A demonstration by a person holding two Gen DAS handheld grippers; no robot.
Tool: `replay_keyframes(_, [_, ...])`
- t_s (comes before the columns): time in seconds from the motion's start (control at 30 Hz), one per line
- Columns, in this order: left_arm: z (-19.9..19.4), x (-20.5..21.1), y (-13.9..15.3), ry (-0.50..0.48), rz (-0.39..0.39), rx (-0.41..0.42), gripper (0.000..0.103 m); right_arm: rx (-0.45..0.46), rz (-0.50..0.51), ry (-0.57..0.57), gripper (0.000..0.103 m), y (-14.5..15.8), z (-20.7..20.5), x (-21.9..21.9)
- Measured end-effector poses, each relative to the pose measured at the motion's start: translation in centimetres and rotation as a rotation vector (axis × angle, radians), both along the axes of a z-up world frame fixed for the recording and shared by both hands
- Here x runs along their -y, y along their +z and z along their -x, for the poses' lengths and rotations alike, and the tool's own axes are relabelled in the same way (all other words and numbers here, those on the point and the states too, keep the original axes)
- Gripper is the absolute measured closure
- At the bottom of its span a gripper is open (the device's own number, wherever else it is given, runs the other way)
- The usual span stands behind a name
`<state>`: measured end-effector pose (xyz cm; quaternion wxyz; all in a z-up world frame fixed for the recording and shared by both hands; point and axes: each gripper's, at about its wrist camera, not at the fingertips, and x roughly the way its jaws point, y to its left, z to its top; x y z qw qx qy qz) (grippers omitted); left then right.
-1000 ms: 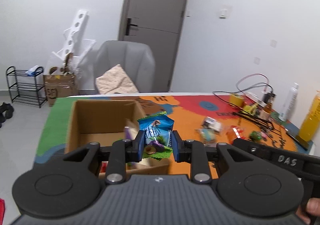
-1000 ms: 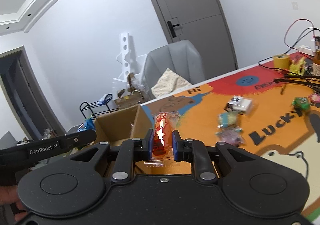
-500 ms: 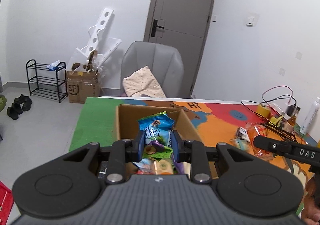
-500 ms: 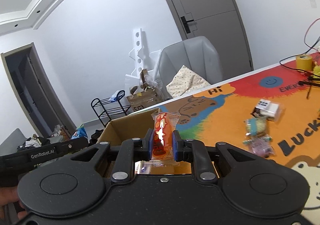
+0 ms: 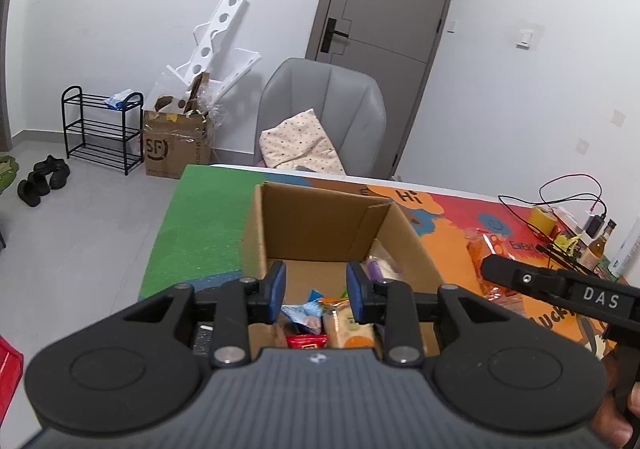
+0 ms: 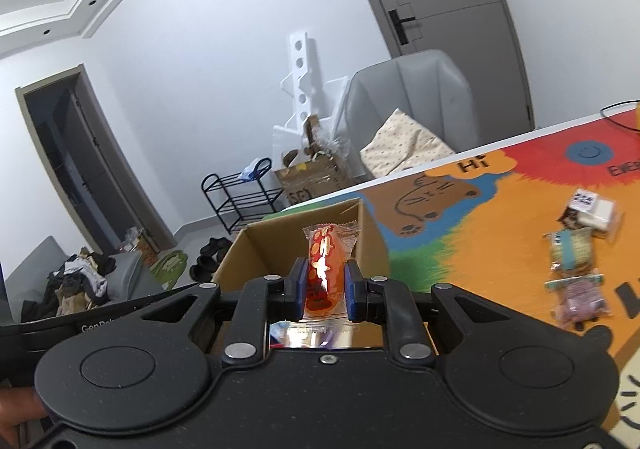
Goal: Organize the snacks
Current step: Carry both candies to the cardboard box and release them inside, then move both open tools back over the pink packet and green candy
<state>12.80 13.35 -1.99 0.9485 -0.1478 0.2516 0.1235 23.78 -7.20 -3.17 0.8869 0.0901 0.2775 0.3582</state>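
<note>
**Two handheld grippers above an open snack carton**

The left gripper (image 5: 316, 291) hangs over the open cardboard box (image 5: 256, 233); its jaws have just been opening and stand apart with nothing between the blue pads (image 5: 277, 289). Below them, on the near part of the box floor, lie several packets: a blue packet (image 5: 306, 314), an orange-and-tan packet (image 5: 348, 329) just beside it, and a red packet (image 5: 306, 341) nearest the camera. A pale purple-and-white packet (image 5: 380, 269) rests against the box's right inner wall.

The right gripper (image 6: 323, 289) is clamped on a red-orange snack packet (image 6: 323, 269), held upright, its crimped clear top (image 6: 332, 230) standing above the pads. It is poised at the near edge of the same box (image 6: 240, 249).

The box stands on a table covered by a bright cartoon mat (image 6: 480, 241). On the mat, well apart from the box to its right, lie three more wrapped snacks (image 6: 570, 251) in a loose column. A grey chair (image 5: 320, 105) with a dotted cushion (image 5: 300, 145) stands behind the table's far edge.
</note>
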Motion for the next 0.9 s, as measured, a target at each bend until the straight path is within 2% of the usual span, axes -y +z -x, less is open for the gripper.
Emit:
replay_keyframes(0.1, [0.5, -0.4, 0.0, 0.018, -0.003, -0.004, 0.07, -0.005, 0.001, 0.05, 0.084, 0.1, 0.2, -1.2])
replay_keyframes(0.17, [0.7, -0.5, 0.1, 0.028, -0.008, -0.008, 0.065, -0.013, -0.004, 0.073, 0.072, 0.2, 0.3, -1.8])
replay_keyframes(0.2, [0.7, -0.5, 0.1, 0.03, -0.012, -0.009, 0.058, -0.01, 0.0, 0.072, 0.066, 0.2, 0.5, -1.9])
replay_keyframes(0.23, [0.8, -0.4, 0.1, 0.027, -0.018, -0.006, 0.055, -0.007, 0.004, 0.067, 0.065, 0.2, 0.6, -1.8])
replay_keyframes(0.3, [0.8, -0.2, 0.0, 0.018, -0.025, 0.005, 0.039, -0.016, 0.008, 0.038, 0.065, 0.2, 0.6, -1.3])
replay_keyframes(0.37, [0.5, 0.2, -0.3, 0.005, -0.017, 0.008, 0.032, -0.017, 0.016, 0.002, 0.065, 0.2, 0.6, -0.3])
replay_keyframes(0.6, [-0.8, 2.4, -0.4, -0.063, -0.038, 0.009, 0.018, -0.004, 0.038, -0.109, 0.056, 0.1, 0.9, 4.0])
replay_keyframes(0.7, [-1.3, 3.7, -0.2, -0.082, -0.044, 0.02, 0.01, 0.005, 0.045, -0.154, 0.045, 0.1, 1.2, 5.8])
replay_keyframes(0.9, [-1.9, 6.7, -0.1, -0.145, -0.038, 0.029, 0.003, 0.026, 0.065, -0.254, 0.029, 0.5, 1.9, 10.2])
